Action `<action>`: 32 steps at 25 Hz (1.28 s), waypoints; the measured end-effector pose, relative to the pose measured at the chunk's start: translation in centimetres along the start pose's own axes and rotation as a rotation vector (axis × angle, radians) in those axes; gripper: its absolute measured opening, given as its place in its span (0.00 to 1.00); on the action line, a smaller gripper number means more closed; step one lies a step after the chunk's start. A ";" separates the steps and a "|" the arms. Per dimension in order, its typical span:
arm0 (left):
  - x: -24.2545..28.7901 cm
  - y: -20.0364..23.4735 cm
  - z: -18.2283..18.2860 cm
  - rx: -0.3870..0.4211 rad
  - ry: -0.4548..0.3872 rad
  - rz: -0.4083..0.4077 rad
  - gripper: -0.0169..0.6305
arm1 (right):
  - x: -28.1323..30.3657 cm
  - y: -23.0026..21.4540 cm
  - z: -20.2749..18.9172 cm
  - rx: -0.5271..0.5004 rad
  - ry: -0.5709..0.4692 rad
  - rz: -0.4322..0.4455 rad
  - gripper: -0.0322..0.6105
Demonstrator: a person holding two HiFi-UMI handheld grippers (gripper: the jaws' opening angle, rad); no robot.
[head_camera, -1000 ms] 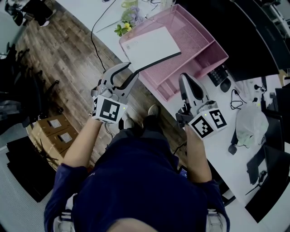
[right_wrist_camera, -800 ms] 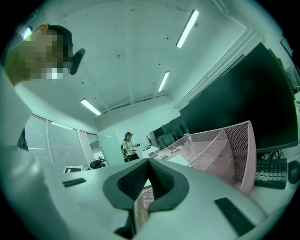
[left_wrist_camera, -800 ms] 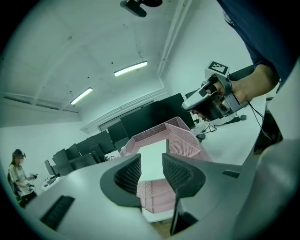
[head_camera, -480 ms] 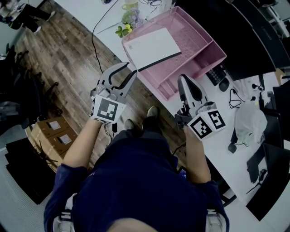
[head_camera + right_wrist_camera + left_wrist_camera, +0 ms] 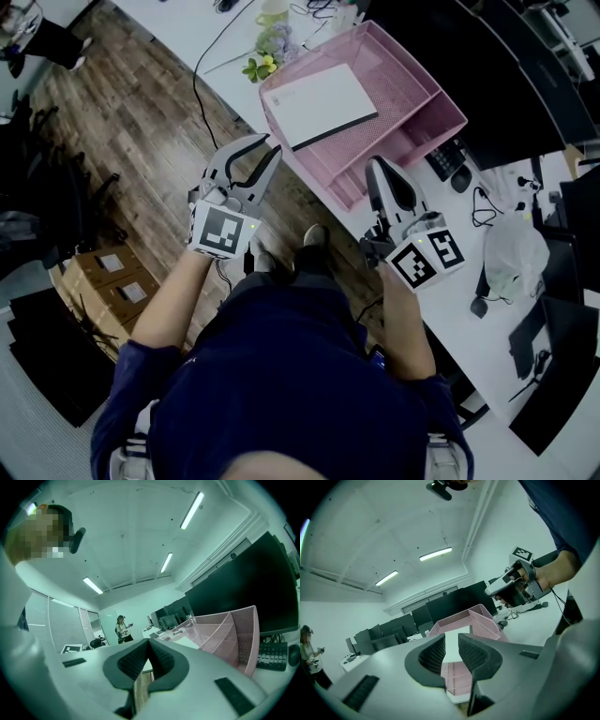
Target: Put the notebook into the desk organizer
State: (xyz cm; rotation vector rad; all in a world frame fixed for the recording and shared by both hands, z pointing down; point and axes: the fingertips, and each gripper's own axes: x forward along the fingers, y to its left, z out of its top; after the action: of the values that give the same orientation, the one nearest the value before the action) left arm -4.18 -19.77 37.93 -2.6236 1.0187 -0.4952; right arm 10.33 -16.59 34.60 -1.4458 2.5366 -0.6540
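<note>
The notebook (image 5: 319,101) lies flat in the big tray of the pink desk organizer (image 5: 441,98), its dark-edged long side turned toward both tongs. It sits just ahead of the left tongs (image 5: 270,147) and slightly to their right, with its near corner closest to them. These tongs have just been closing, now half parted with nothing gripped. The right tongs (image 5: 375,165), clenched and empty, are farther off, the notebook ahead-left of them.
</note>
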 end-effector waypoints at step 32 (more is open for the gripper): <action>-2.1 3.0 -0.8 -0.133 -0.053 0.023 0.09 | 3.0 3.4 -0.5 -0.058 0.034 0.023 0.06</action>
State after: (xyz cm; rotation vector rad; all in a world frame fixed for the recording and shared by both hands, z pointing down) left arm -7.76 -20.59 37.11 -2.7219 1.0986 -0.3623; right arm 5.99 -17.47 33.79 -1.4337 2.6148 -0.6114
